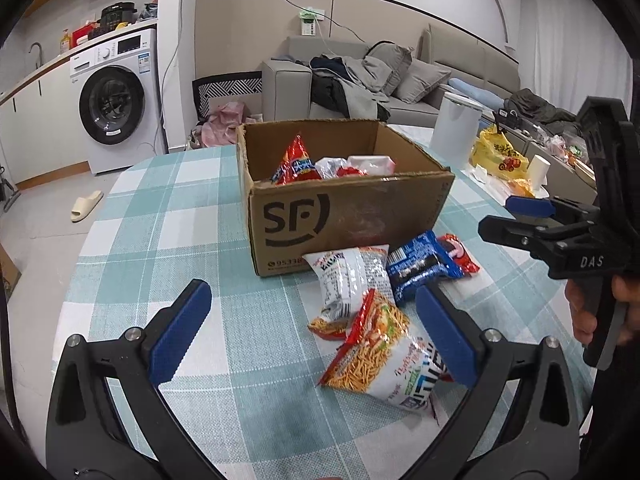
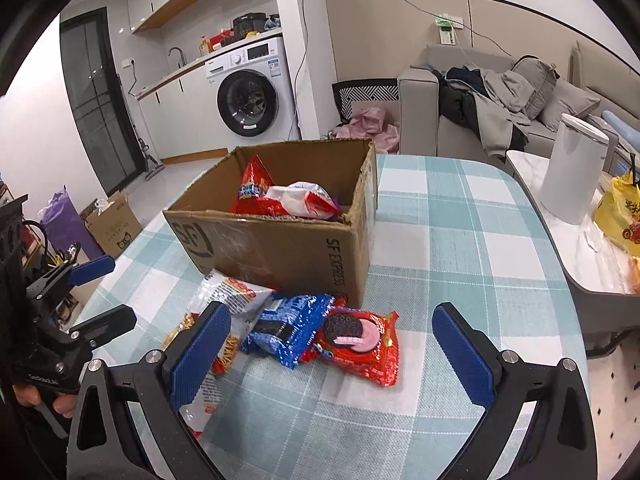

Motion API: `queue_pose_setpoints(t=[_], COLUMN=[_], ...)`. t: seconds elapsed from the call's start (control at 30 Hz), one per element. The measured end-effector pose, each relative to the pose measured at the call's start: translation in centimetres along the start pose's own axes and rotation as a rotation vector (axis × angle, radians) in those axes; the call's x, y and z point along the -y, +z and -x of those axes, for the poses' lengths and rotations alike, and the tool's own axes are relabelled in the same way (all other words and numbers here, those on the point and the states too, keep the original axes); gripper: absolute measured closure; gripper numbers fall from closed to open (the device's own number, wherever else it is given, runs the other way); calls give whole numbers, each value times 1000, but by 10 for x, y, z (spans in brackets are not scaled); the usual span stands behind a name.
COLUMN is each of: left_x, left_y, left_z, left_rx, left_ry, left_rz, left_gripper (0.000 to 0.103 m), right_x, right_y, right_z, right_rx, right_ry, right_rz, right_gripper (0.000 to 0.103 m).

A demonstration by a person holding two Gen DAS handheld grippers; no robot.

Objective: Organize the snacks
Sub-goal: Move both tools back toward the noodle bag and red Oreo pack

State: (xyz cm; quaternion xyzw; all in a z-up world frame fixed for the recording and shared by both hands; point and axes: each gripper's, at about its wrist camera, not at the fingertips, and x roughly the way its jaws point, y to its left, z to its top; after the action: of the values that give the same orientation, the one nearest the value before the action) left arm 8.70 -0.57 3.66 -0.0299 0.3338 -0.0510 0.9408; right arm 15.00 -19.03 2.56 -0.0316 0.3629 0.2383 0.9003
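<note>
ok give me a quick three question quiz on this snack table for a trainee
1. True or false: the cardboard box already holds some snack packets.
2. Which packet lies nearest the right gripper? A) red cookie packet B) yellow bag C) noodle packet
3. Fill in: both grippers are ____, holding nothing.

Key: 1 true. 2 A. 3 open. The left gripper hovers over the noodle packet; the blue cookie packet overlaps the red one on the checked tablecloth.
</note>
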Motion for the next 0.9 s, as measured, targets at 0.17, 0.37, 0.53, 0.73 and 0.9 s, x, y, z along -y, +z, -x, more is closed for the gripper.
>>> queue_pose_setpoints(t=[0.17,0.37,0.53,0.73,0.9], left_x=[9,23,30,34,40], left_y=[-7,-14,-18,-24,-28], left_z=[-5,-10,-15,-25,-28], left_rx=[-35,-60,-72,-107,-128], left_ry=[-30,-88,-100,-111,-142], left_rz=[-18,-50,-67,-84,-102], left_gripper=[1,1,1,1,1], right_x=[6,12,18,24,26], right_y=[-5,-12,-15,-21,-29], right_z=[-6,-16,-22,-35,-49], right_rx=[-42,-90,-120,-166,-216], right_ry=[-17,-37,-48,-65,-71], right_rz=[21,34,33,39,61], right_gripper=[0,0,0,0,0])
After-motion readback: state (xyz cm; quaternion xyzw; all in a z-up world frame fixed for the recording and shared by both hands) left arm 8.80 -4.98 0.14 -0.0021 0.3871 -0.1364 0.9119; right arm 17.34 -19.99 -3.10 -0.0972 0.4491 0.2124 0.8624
